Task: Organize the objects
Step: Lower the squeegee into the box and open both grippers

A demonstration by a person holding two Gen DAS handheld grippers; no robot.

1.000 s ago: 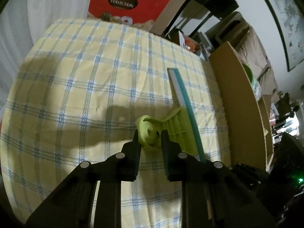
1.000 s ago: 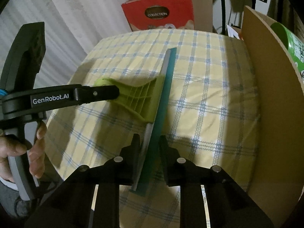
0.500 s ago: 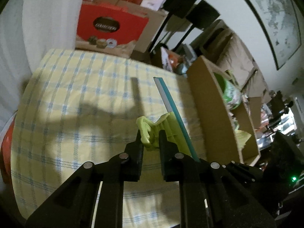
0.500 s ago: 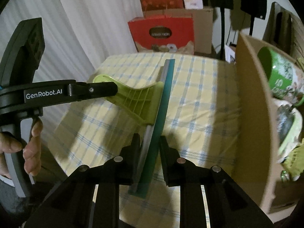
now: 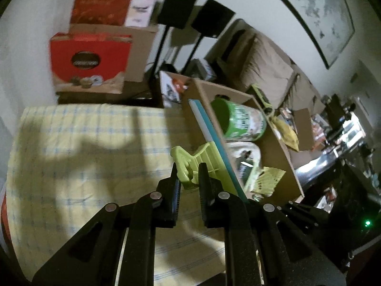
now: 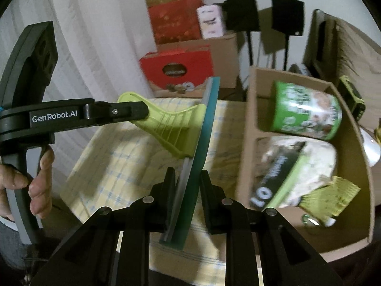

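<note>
A squeegee (image 5: 209,128) with a lime-green handle and a long teal blade hangs in the air above the yellow checked tablecloth (image 5: 83,143). My left gripper (image 5: 188,169) is shut on the end of its handle. In the right wrist view the squeegee (image 6: 176,131) stands on edge, and my right gripper (image 6: 184,174) is shut on the near end of the blade. The left gripper (image 6: 142,112) reaches in from the left there, held by a person's hand (image 6: 35,186). The blade's far end overlaps the near wall of an open cardboard box (image 6: 250,124).
The cardboard box (image 5: 197,95) right of the table holds a green canister (image 6: 307,112), a white bag (image 6: 297,166) and a yellow-green packet (image 6: 333,197). A red box (image 6: 176,69) and brown cartons stand behind the table. Two black stands rise at the back wall.
Both grippers have risen with the squeegee, lifting it off the tablecloth. The view has tilted up and to the right, so the open box and its contents now show.
</note>
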